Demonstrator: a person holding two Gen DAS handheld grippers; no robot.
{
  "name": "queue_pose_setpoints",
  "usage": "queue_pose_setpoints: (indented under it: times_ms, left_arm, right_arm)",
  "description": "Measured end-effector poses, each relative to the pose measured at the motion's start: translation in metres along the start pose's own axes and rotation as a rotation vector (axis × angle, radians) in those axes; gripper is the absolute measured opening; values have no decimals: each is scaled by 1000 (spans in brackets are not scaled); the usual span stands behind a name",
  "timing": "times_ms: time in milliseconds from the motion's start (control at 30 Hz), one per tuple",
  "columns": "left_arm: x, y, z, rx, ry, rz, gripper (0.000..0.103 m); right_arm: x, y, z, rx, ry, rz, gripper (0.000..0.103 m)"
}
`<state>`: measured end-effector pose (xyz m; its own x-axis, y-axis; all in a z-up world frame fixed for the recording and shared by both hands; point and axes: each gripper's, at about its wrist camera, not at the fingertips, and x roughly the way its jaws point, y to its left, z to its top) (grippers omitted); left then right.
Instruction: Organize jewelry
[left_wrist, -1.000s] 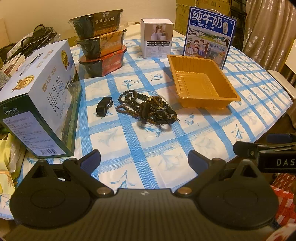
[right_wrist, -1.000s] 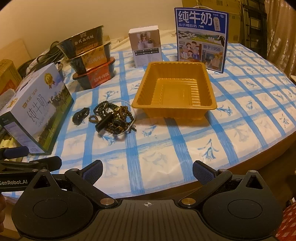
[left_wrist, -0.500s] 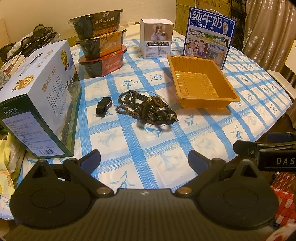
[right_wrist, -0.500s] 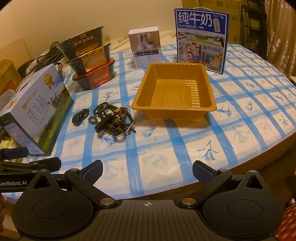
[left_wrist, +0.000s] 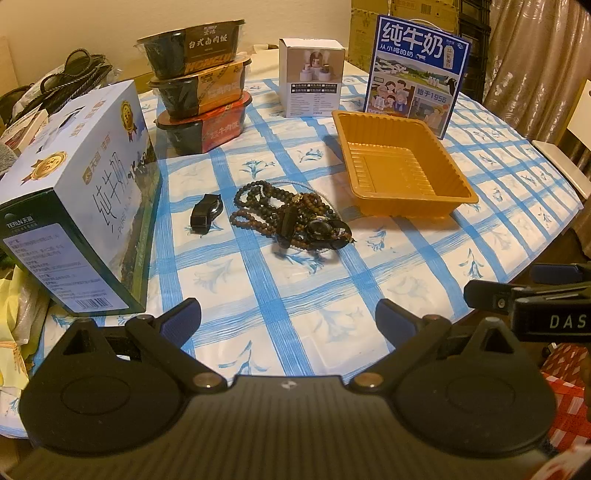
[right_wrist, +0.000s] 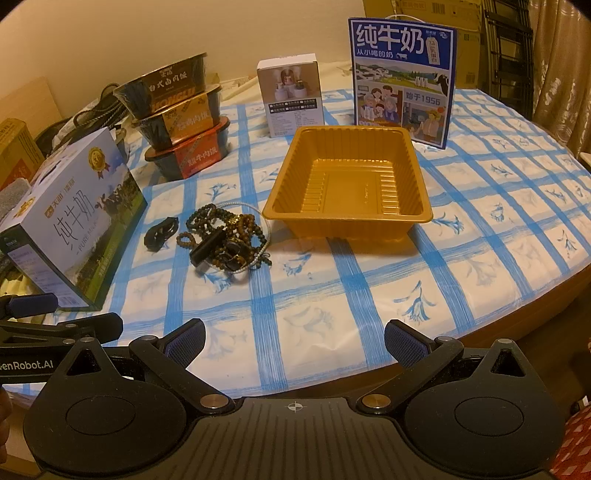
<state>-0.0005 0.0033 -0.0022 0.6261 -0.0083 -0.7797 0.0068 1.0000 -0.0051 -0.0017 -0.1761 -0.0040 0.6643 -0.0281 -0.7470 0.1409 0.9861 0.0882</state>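
Both my grippers, left and right, hung spread wide and empty over the near table edge. The bead pile lay tangled mid-table, just left of the empty tray, with a small black piece apart on its left. Beads looked light, limp and likely snagged together, so one pinch could drag several. I'd grab a raised loop or the stiff black bar.

The counter had a white cloth with blue checks and flowers. The tray was orange, the beads dark brown.
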Motion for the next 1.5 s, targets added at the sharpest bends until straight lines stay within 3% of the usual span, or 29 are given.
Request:
queue_pose_setpoints:
  times_ms: [1300,1500]
  left_arm:
    - [4,-7,6,4,-2,-5,100]
    - [14,-7,7,15,-37,-3,100]
  right_arm:
    - [6,-5,2,7,2,1,103]
    - [13,-28,1,58,-76,4,103]
